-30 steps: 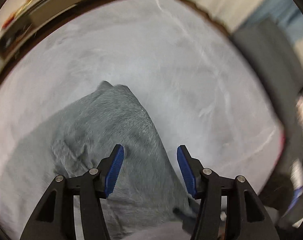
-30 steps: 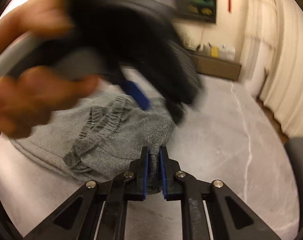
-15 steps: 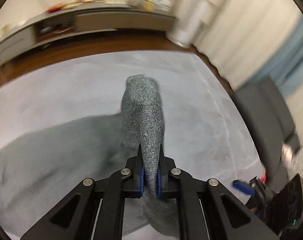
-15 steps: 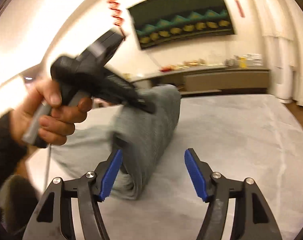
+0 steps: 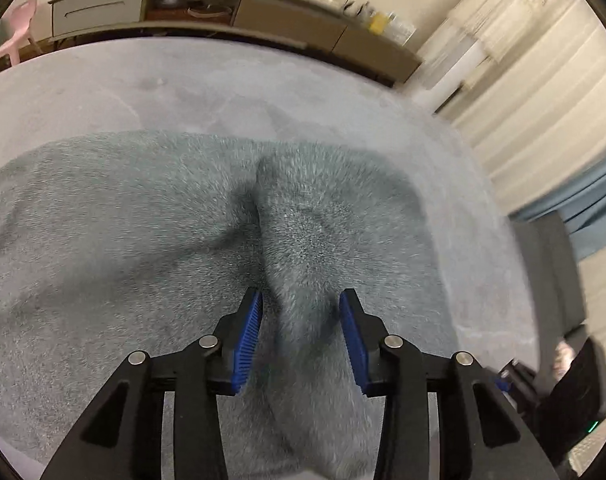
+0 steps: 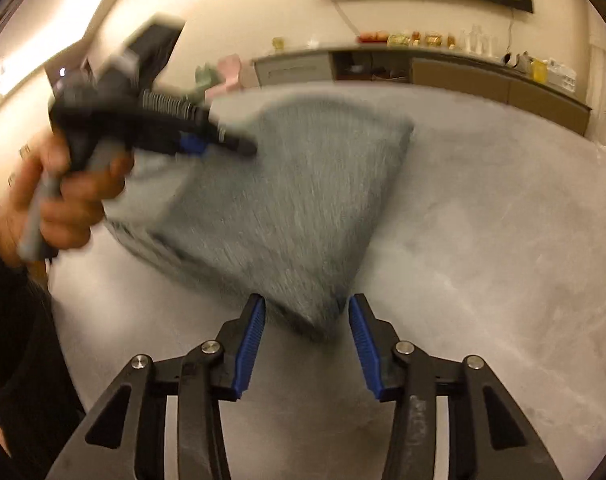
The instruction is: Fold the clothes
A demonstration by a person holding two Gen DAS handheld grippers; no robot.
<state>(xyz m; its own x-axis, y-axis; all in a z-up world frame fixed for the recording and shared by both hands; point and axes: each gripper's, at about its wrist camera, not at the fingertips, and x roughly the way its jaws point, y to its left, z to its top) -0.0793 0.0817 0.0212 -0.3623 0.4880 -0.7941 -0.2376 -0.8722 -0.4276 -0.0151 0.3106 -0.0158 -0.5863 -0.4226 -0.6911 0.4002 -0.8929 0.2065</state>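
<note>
A grey knitted garment (image 5: 151, 248) lies spread on a pale grey marbled table (image 5: 151, 88), filling the lower half of the left wrist view from nine o'clock across to about three o'clock. A raised fold of its cloth runs from the middle of that view down toward six o'clock and passes between the blue pads of the left gripper (image 5: 301, 324). The jaws of this gripper have just been opening and now stand about half apart, with the fold between them; the cloth looks close to both pads, but blur hides whether either pad presses on it. In the right wrist view the same garment (image 6: 287, 208) sits folded over into a thick wedge at the centre, its near corner reaching down between the pads of the right gripper (image 6: 307, 326). Those jaws have just been closing and are roughly half apart, and the corner seems to stand free of both pads. At nine to ten o'clock in this view a hand (image 6: 63, 196) holds the left gripper over the far left part of the garment. A long low cabinet (image 5: 243, 8) runs along the wall at twelve o'clock behind the table.
</note>
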